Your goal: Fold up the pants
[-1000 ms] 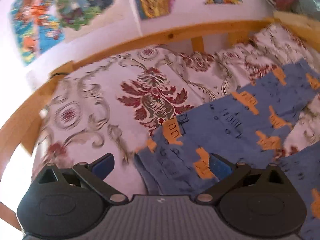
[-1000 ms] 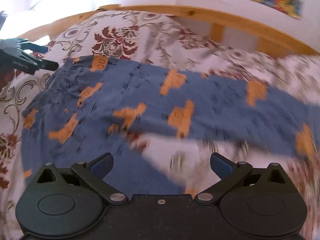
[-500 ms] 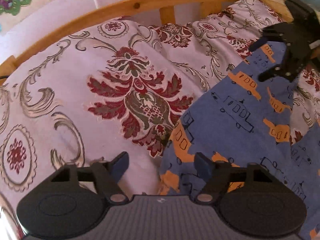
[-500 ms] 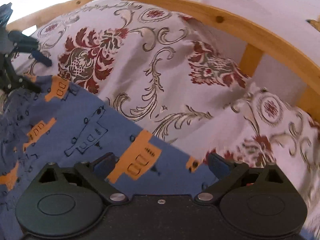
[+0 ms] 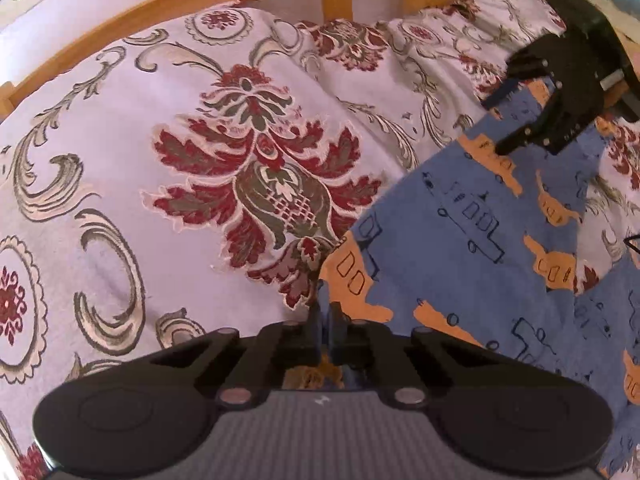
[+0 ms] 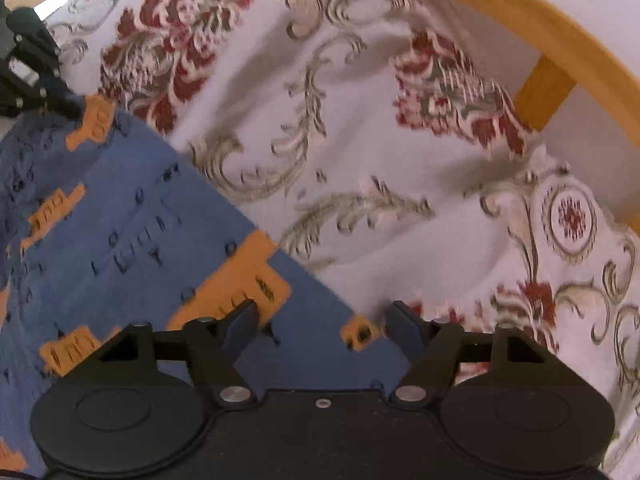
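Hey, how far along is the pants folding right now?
Early stage. Done: the blue pants lie spread on the patterned bedspread, with no fold visible. In hand: the left claw is shut on a corner of the pants, while the right claw is open, straddling the far corner. Left: closing the right claw and making every fold.

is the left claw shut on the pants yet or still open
Shut on the pants. In its own view the left claw has its fingers pressed together, with the blue pants edge pinched between them.
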Available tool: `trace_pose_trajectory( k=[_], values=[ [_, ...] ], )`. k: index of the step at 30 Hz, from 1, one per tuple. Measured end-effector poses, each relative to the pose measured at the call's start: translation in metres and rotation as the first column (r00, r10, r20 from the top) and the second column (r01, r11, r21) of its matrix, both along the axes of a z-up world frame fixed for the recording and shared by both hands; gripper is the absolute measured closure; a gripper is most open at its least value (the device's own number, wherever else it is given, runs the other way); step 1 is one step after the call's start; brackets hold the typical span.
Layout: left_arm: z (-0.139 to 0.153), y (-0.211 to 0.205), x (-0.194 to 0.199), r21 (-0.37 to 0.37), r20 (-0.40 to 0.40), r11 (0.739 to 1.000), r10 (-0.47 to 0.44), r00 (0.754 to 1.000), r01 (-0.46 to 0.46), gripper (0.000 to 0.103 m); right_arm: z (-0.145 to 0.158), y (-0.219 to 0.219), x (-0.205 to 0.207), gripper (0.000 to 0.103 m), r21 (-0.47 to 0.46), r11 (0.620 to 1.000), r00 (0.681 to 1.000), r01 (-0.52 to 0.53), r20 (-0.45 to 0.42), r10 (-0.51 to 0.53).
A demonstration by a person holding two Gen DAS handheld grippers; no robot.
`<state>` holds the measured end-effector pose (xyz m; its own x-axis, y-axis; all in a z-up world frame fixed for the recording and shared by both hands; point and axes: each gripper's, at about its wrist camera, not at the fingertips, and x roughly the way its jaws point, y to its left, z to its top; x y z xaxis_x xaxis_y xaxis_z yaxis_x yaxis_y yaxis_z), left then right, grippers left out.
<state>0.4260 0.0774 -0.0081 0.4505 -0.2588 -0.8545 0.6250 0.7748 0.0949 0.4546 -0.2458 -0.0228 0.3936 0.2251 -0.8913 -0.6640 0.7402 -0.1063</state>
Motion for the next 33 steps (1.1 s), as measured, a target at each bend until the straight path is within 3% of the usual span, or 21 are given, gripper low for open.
trace_pose_trajectory(
  k=[5,8,12,15,18,20,26,30,33],
  values=[
    [0.007,0.000,-0.009,0.025,0.050,0.999,0.022,0.999,-0.023,0.102,0.005,-0.009,-0.007,0.089,-0.003,0.999,0.998,0.044,0.044,-0.044],
    [0.014,-0.004,-0.019,0.027,0.097,0.999,0.029,0.995,-0.032,0.102,0.010,-0.006,-0.024,0.102,-0.041,0.998,0.993,0.036,0.117,-0.031],
    [0.025,-0.003,-0.046,0.026,0.203,1.000,-0.005,0.979,-0.001,0.102,0.026,-0.001,-0.060,0.102,-0.085,0.994,0.962,0.066,0.270,-0.041],
    [0.034,0.001,-0.076,0.042,0.300,0.997,-0.069,0.952,0.059,0.102,0.039,0.004,-0.104,0.102,-0.090,0.988,0.916,0.124,0.392,-0.079],
    [0.040,-0.001,-0.110,0.097,0.393,0.988,-0.150,0.907,0.122,0.102,0.049,0.007,-0.154,0.102,-0.076,0.982,0.868,0.173,0.483,-0.116],
    [0.042,-0.003,-0.136,0.145,0.450,0.973,-0.225,0.865,0.178,0.102,0.052,0.011,-0.188,0.102,-0.078,0.980,0.845,0.181,0.522,-0.115],
    [0.032,0.000,-0.215,0.285,0.537,0.908,-0.415,0.734,0.305,0.102,0.045,0.023,-0.287,0.103,-0.096,0.976,0.808,0.196,0.580,-0.105],
    [0.006,-0.003,-0.261,0.403,0.528,0.825,-0.563,0.636,0.395,0.101,0.030,0.034,-0.342,0.103,-0.114,0.970,0.805,0.214,0.583,-0.109],
    [-0.020,-0.006,-0.283,0.477,0.454,0.743,-0.665,0.593,0.469,0.101,0.014,0.042,-0.374,0.103,-0.148,0.966,0.821,0.213,0.564,-0.095]
  ],
)
